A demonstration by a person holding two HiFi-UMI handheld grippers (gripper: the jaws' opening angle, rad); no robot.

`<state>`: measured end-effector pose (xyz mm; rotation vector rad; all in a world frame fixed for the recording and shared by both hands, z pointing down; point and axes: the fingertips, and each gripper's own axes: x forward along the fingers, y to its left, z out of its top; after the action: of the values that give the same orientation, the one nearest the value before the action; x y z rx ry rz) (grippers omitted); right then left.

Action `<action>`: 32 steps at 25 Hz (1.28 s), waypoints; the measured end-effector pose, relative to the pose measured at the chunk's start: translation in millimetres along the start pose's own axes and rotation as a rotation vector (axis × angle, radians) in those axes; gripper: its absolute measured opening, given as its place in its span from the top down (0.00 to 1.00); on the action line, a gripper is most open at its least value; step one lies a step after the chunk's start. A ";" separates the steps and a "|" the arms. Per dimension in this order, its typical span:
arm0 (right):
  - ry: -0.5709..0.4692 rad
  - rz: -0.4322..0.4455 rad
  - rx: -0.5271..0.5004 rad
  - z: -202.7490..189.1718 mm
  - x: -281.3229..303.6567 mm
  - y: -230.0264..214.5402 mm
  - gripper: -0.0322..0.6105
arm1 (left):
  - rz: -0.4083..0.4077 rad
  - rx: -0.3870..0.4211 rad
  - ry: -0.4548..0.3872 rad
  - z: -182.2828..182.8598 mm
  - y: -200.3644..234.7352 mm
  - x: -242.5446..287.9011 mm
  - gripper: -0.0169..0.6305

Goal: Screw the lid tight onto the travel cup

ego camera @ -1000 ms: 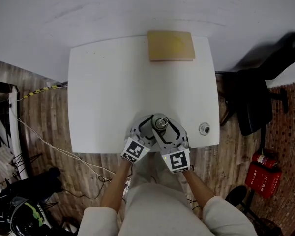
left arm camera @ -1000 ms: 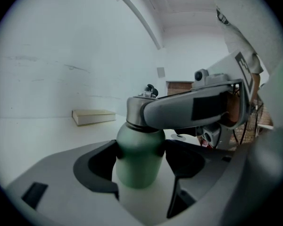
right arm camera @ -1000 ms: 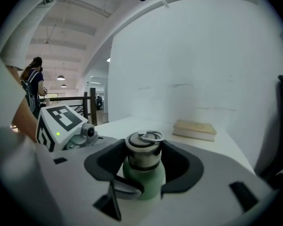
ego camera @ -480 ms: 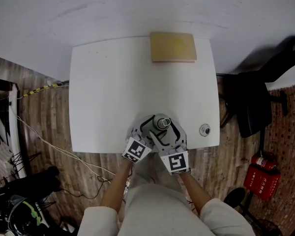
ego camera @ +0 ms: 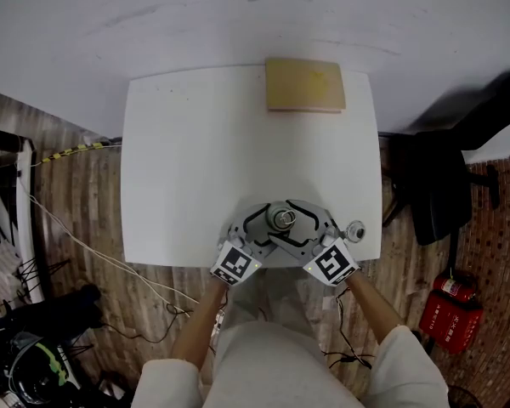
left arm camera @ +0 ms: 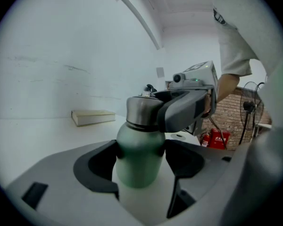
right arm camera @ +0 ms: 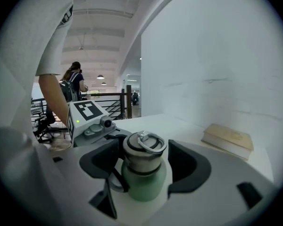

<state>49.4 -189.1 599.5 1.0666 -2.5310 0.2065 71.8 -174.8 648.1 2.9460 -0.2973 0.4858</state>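
Brushed steel stands between the jaws of the right gripper (right arm camera: 142, 164): the lid (right arm camera: 140, 155), ring handle folded flat on top. These jaws have just been opening and now stand wide. A clear gap shows at one pad, and the other is close to the lid but seemingly not pressing, so nothing is held. The left gripper (left arm camera: 140, 166) is clamped on the green body of the travel cup (left arm camera: 137, 149), pads pressed to both sides, pinning it upright on the near edge of the white table (ego camera: 195, 143).

Against the head view a second ago, the right gripper's marker cube (ego camera: 331, 264) has swung from below the cup out to its lower right. Letting go after such a swing reads as the end of one twist, probably ahead of a fresh bite on the lid. Whether the lid is fully tight I cannot tell.

Both forearms reach in from the bottom of the head view, the grippers meeting at the cup in a shallow V and tipped slightly downward. A tan book (ego camera: 305, 84) lies well apart at the far edge.
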 end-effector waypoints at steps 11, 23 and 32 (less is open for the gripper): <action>0.004 0.253 -0.077 5.4 15.6 9.9 0.55 | -0.018 0.028 0.015 0.0 0.6 -0.1 0.47; -0.064 -0.108 0.049 5.2 17.6 -7.2 0.56 | 0.001 0.026 0.005 -1.5 2.1 1.0 0.47; -0.079 -0.479 0.158 5.9 11.5 -21.3 0.56 | 0.030 0.022 -0.006 -0.9 0.6 0.4 0.47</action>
<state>55.5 -213.2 598.4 1.7328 -2.2675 0.2344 71.8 -175.3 649.2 2.9689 -0.3403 0.4866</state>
